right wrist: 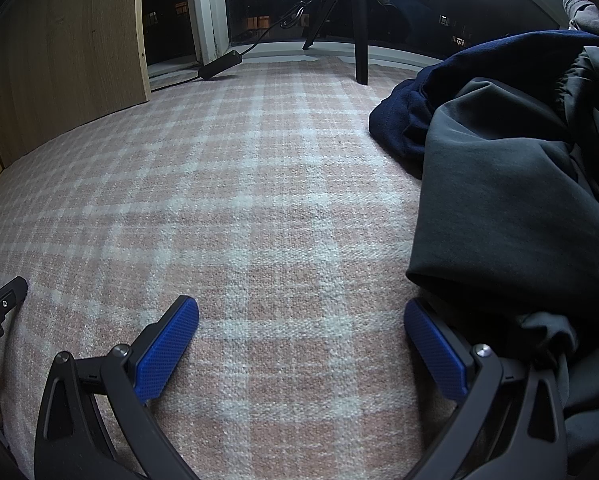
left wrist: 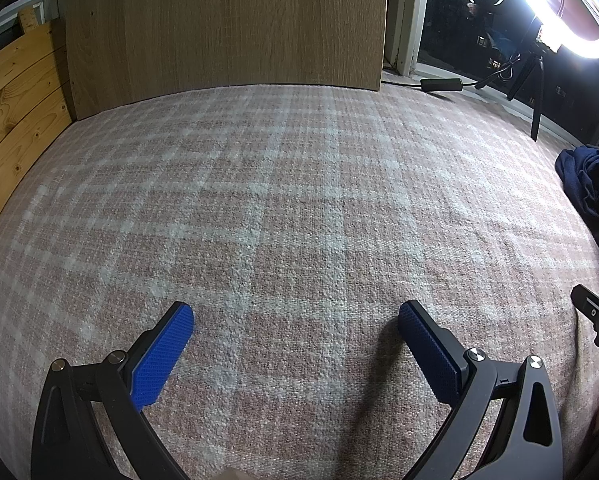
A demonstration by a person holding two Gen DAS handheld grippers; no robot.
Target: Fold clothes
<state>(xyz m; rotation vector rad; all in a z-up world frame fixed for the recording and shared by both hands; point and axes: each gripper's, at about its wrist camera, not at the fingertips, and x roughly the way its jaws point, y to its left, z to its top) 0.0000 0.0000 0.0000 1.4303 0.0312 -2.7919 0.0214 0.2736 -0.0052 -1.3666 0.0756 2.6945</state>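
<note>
The left gripper (left wrist: 295, 312) has its blue fingers (left wrist: 161, 360) wide apart over the checked blanket (left wrist: 299, 200), holding nothing. The right gripper (right wrist: 301, 312) is spread wide too. The dark clothes (right wrist: 511, 184) lie piled just beside its right finger.

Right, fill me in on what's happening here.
A person holds two blue-padded grippers over a pink and white checked blanket. The left gripper and the right gripper are both wide open and hold nothing. A heap of clothes, a dark grey garment on a navy blue garment, lies unfolded beside the right gripper. Folding has not begun.
</note>
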